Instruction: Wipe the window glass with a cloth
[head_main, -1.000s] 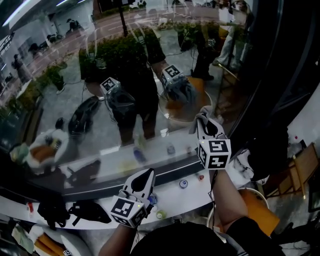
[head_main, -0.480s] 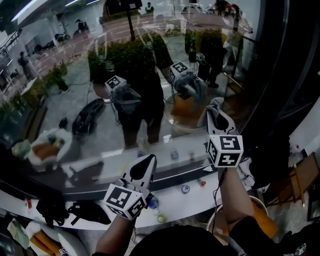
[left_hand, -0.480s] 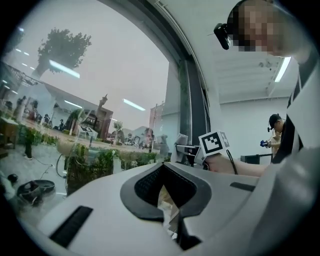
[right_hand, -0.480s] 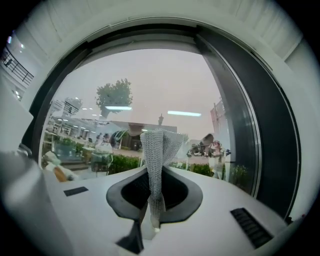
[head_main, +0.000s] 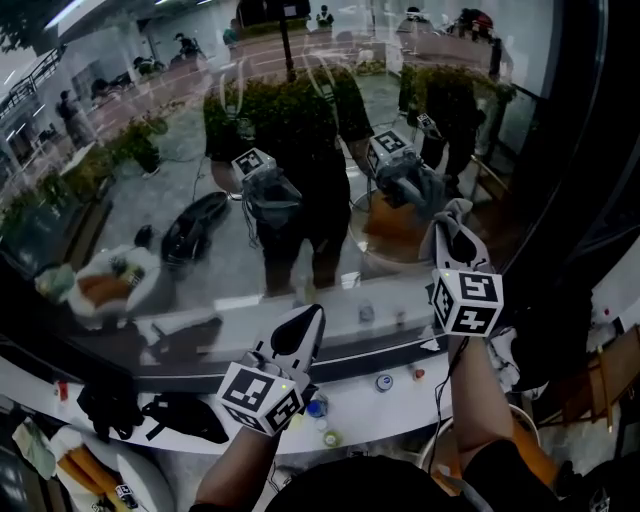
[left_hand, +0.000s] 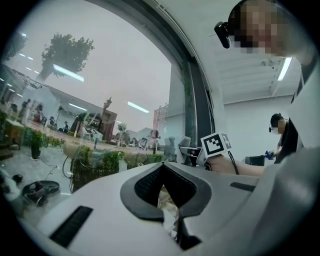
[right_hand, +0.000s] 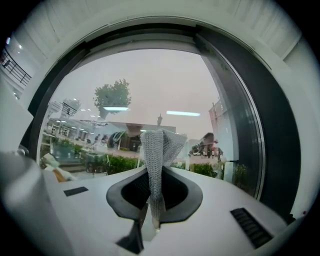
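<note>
Head view puts your left gripper (head_main: 310, 320) nearest, low over the white sill (head_main: 385, 398), jaws together. Something pale and crumpled shows behind the tips, unclear what. Higher up, your right gripper (head_main: 452, 232) is clamped on the grey mesh cloth (right_hand: 159, 150), held against the window glass (head_main: 180, 150).

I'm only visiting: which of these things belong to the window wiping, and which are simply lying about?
Job: large window glass; grey mesh cloth; right gripper clamped on it; left gripper, shut on a pale crumpled scrap.
Lying about: black bag, small round blue-and-white cap, small green cap, all on the white sill.
</note>
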